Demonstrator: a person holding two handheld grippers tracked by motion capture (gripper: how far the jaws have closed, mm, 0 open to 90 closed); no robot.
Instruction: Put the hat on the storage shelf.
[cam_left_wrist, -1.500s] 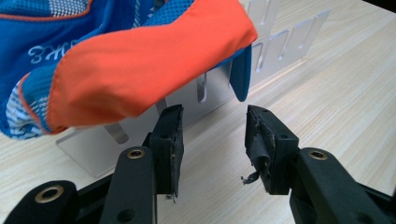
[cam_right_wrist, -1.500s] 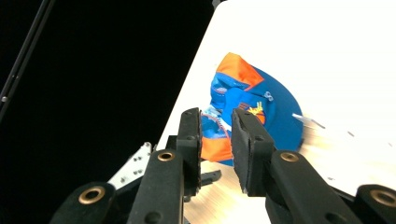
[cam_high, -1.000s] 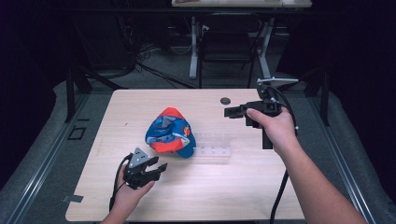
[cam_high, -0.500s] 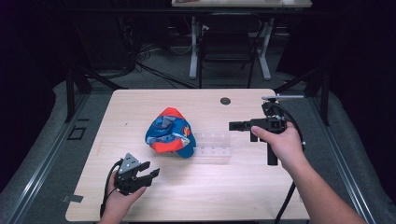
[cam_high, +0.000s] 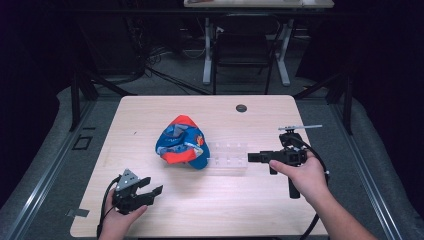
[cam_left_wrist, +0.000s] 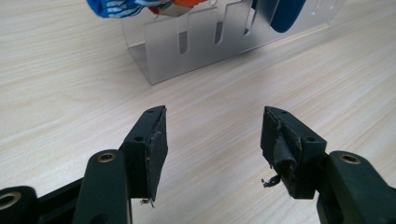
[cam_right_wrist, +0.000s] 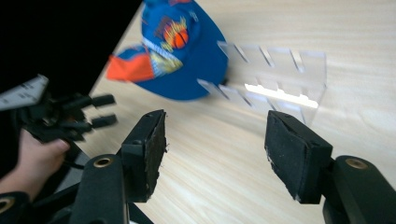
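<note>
Both pairs of jaws stand spread and empty, the left gripper (cam_high: 150, 191) low at the near-left, the right gripper (cam_high: 254, 157) aimed at the clear slotted rack (cam_high: 229, 158) bearing the blue-and-orange cap (cam_high: 181, 142) mid-table; seemingly between steps, next needing an approach

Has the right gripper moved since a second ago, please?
Yes. The right gripper has come nearer the person and down the table, away from the dark hole near the far edge; it now sits beside the clear rack, jaws open.
</note>
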